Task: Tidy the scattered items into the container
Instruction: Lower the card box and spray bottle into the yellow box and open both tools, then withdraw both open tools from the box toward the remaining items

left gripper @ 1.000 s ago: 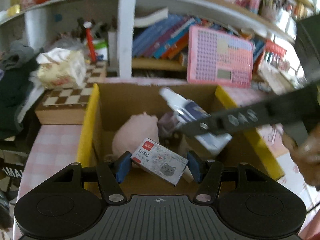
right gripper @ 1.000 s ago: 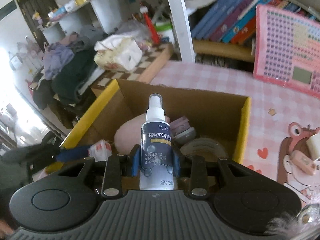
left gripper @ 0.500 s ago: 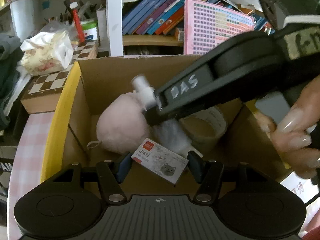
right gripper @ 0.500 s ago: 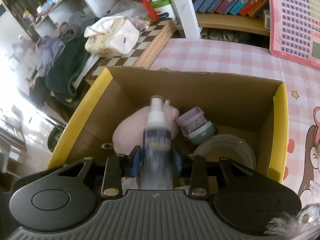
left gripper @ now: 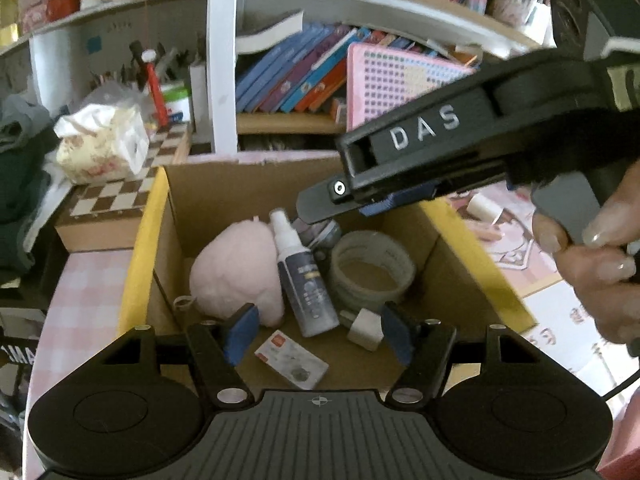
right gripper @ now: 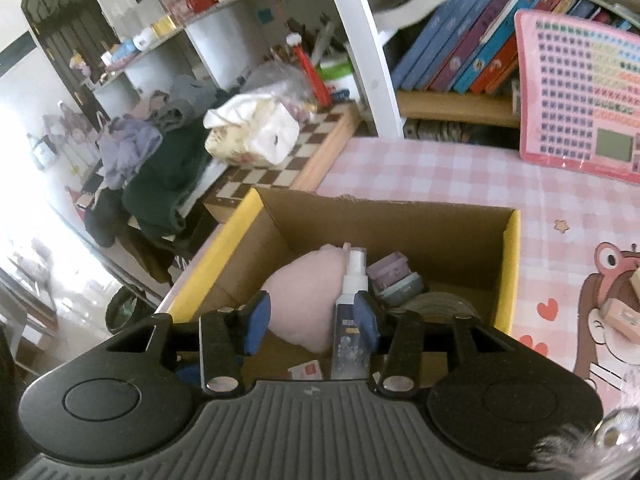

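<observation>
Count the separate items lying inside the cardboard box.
6: pink plush at left, spray bottle beside it, tape roll at right, lilac-grey container at the back, staple box and white plug in front. Others may hide underneath.

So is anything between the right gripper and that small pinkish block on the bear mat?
Only the cardboard box's yellow-edged right wall lies between the open right gripper, which hangs over the box, and the pinkish block. Nothing else shows on that line; lifting over the rim should probably do.
</observation>
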A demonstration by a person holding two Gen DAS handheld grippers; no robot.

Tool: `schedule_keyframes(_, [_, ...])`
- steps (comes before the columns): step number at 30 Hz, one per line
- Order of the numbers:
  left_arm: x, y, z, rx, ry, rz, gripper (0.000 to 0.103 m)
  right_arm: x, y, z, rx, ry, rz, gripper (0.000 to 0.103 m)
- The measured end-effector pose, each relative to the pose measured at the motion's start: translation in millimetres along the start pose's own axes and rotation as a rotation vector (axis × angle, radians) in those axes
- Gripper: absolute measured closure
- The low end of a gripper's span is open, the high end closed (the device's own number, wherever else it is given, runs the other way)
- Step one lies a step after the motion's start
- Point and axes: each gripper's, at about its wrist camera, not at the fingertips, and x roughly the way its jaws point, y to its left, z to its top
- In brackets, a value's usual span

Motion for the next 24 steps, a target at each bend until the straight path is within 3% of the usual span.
schedule_keyframes(8, [-46,-6,-10,-0.007,-0.073,-0.017,0.033,-42,20,-25,0.006,-0.067,-0.008,0.058])
schedule_keyframes(16, [-94,-6,-36,-0.051,-0.133,0.005,0.026,-94,35,-70,-0.065,-0.183,-0.122,0.058])
schedule_keyframes(24, [-120,-11,-65,-0.095,-0.152,0.033,0.025,-115,43,-130,-0.099,-0.195,-0.213,0.058])
